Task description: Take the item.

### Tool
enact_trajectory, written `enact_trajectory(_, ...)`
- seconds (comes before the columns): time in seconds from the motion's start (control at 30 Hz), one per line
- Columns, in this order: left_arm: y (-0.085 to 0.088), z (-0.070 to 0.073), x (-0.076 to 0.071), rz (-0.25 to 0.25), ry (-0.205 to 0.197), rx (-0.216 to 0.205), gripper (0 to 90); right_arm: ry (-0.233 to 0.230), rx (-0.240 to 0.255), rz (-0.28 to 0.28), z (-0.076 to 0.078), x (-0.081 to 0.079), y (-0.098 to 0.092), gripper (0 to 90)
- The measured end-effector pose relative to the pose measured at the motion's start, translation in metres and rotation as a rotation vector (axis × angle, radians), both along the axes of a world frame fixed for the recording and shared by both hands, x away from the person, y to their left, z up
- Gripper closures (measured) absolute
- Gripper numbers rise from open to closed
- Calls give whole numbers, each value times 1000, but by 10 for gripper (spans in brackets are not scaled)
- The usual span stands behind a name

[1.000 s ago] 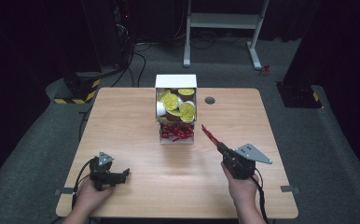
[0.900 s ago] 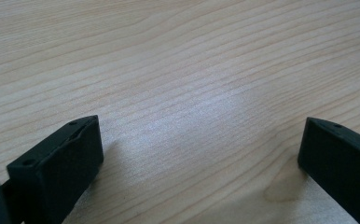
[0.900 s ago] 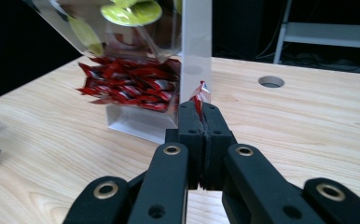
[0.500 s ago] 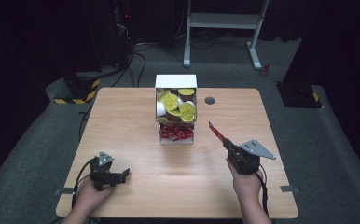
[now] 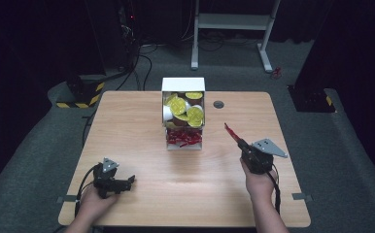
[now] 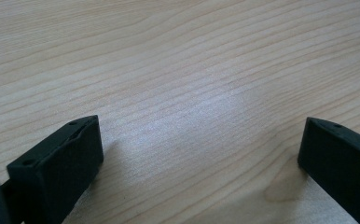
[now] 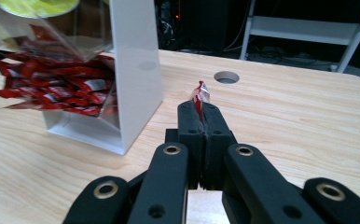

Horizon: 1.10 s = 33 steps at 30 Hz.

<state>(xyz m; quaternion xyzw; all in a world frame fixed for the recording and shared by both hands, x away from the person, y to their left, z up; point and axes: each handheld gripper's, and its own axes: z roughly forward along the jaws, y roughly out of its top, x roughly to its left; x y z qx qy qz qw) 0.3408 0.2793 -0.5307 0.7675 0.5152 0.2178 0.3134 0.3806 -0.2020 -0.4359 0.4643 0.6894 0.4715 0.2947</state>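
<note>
Red sachet (image 7: 200,95), pinched upright between the jaws of the right gripper (image 7: 200,109), clenched flat on its lower half with only the crimped top poking out. Gripped by the edge, probably so the thin packet hangs free and can be laid down or dropped without crumpling. Held off the tabletop (image 7: 285,121), to the right of the white dispenser (image 7: 136,65), and well clear of it. Same sachet seen from above as a red sliver (image 5: 232,133) pointing from the right gripper (image 5: 241,143) toward the dispenser (image 5: 183,83).

Behind the clear front panel, more red sachets (image 7: 52,88) heaped in the bottom bin, within easy reach from the front; above them, yellow-lidded pods (image 5: 185,110) stacked in the upper compartment.

Round cable hole (image 7: 226,77) farther back.

Left gripper (image 5: 123,182) parked low near the front left, jaws spread wide and holding nothing, bare wood (image 6: 178,93) between them; likely idle and kept out of the way.
</note>
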Motion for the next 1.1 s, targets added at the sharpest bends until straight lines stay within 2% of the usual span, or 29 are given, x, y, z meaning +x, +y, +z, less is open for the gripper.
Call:
enact_trajectory(0.4, 0, 0, 0, 0, 0, -1, 3, 18, -33, -35, -2, 23, 0, 892)
enact_trajectory(0.63, 0, 0, 0, 1, 0, -1, 3, 31, -73, -59, -6, 37, -2, 892)
enact_trajectory(1.1, 0, 0, 0, 0, 0, 0, 3, 66, -112, -94, -22, 54, -4, 892)
